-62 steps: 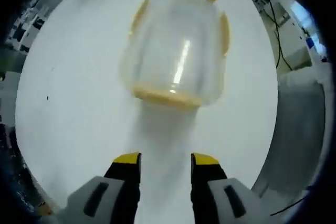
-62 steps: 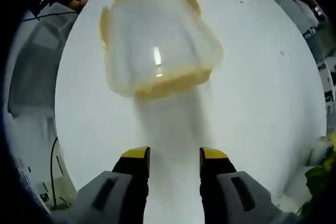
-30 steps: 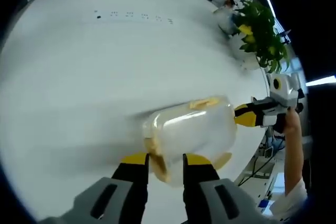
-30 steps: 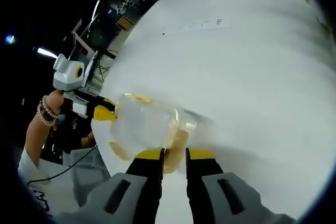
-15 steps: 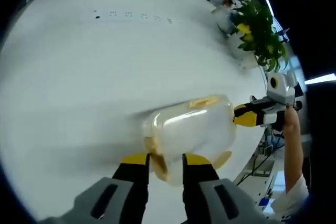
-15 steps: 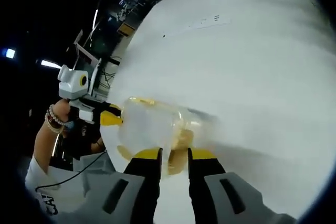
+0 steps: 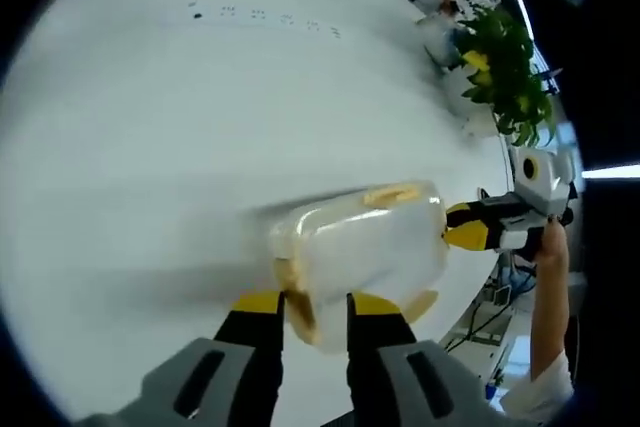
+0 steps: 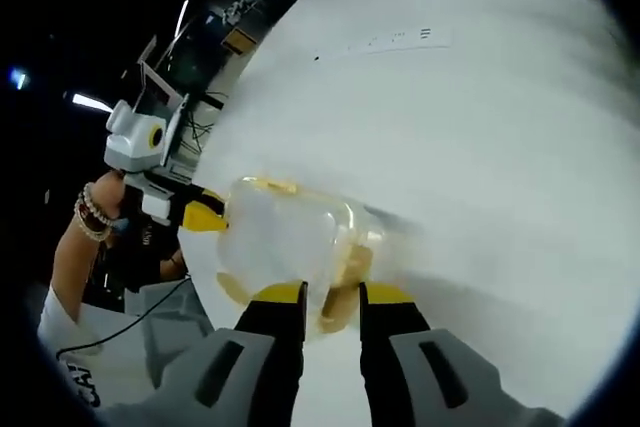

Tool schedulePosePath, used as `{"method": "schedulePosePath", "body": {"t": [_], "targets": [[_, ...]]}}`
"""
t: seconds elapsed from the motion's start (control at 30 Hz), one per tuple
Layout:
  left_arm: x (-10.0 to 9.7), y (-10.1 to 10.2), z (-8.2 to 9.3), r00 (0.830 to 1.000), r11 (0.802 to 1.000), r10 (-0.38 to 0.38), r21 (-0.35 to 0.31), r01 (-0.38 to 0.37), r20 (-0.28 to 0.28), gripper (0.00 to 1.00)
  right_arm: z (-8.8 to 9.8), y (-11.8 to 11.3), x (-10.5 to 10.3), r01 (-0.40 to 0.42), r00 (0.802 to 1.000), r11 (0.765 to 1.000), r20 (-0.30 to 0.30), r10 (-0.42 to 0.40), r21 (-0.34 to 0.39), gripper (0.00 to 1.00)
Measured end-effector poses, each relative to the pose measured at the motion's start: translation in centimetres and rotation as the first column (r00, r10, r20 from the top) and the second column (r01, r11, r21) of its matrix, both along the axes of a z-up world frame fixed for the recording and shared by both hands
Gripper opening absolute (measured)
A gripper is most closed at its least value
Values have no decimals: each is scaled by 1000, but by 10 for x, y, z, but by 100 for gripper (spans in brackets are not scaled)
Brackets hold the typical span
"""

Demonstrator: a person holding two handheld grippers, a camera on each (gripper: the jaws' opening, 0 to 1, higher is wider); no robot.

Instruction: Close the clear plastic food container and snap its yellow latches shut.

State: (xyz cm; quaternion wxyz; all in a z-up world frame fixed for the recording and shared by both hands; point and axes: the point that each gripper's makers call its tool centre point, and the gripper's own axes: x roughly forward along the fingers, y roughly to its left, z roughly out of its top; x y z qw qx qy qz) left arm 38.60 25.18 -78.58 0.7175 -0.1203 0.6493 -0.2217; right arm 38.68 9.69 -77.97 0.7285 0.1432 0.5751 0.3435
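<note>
The clear plastic container (image 7: 365, 247) lies on the white table (image 7: 150, 127), lid on, with yellow latches (image 7: 394, 194) along its sides. My left gripper (image 7: 315, 304) is at its near end, jaws drawn in around the yellow end latch (image 7: 297, 309). The right gripper (image 7: 478, 228) comes in from the right, its yellow tips against the far end. In the right gripper view the container (image 8: 280, 235) lies just ahead. My right gripper (image 8: 332, 295) has its jaws drawn in on the yellow latch (image 8: 347, 265). The left gripper (image 8: 198, 213) touches the opposite end.
A potted green plant (image 7: 503, 67) stands at the table's far edge. A person's hand with a beaded bracelet (image 8: 92, 215) holds the left gripper; a forearm (image 7: 548, 292) holds the right. Cables and equipment (image 8: 200, 147) lie beyond the table's rim.
Two seconds ago both grippers stood back from the container with wider jaws. They have since come to its two ends and narrowed on the end latches. Over the last second, only slight camera shifts.
</note>
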Motion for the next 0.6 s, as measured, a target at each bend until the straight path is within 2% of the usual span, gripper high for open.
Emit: {"method": "schedulePosePath", "body": {"t": [0.17,0.6], "targets": [[0,0,0,1000,1000,1,4,-1,-20,16,0,0,0,24,1000,1000,-5,-24,7,16],[-1,0,0,1000,1000,4,2,-4,-24,14,-1,1,0,37,999,999,-32,-37,-1,15]]}}
